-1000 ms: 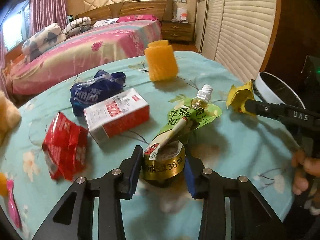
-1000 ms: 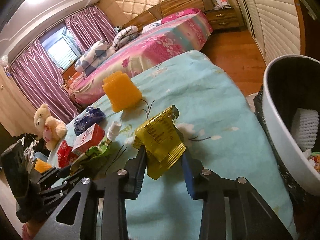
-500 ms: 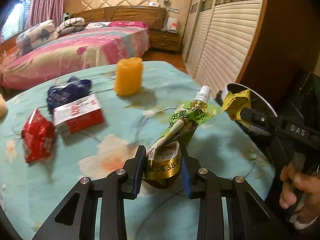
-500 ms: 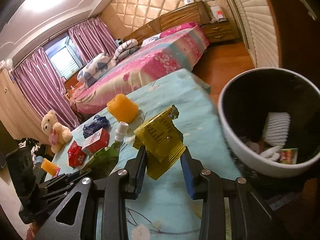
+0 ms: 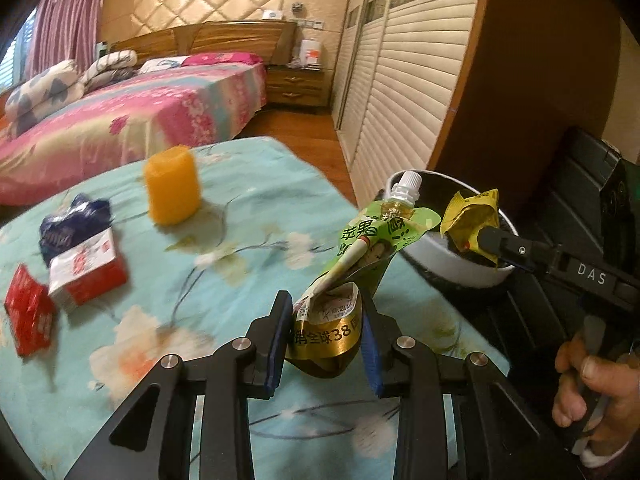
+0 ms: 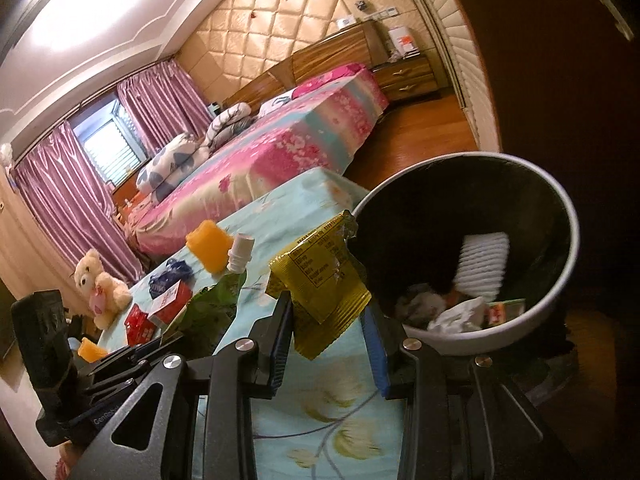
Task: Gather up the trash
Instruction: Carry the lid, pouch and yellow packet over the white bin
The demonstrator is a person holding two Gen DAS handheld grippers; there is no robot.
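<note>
Nearest thing first: the left tongs (image 5: 324,336) are clamped on the gold base of a green spout pouch (image 5: 362,254), its long axis slanting up and away with the white cap aimed at the bin. The right tongs (image 6: 328,320) are pinching a crumpled yellow wrapper (image 6: 320,276). The white-rimmed bin (image 6: 570,256) sits just past the desk (image 5: 240,248) edge, ahead and to the right, and the wrapper is the closer load, already at the rim. Compared with a second ago, both loads have swung off the middle of the desk toward the bin. The red packets, the box and the orange block are left behind.
</note>
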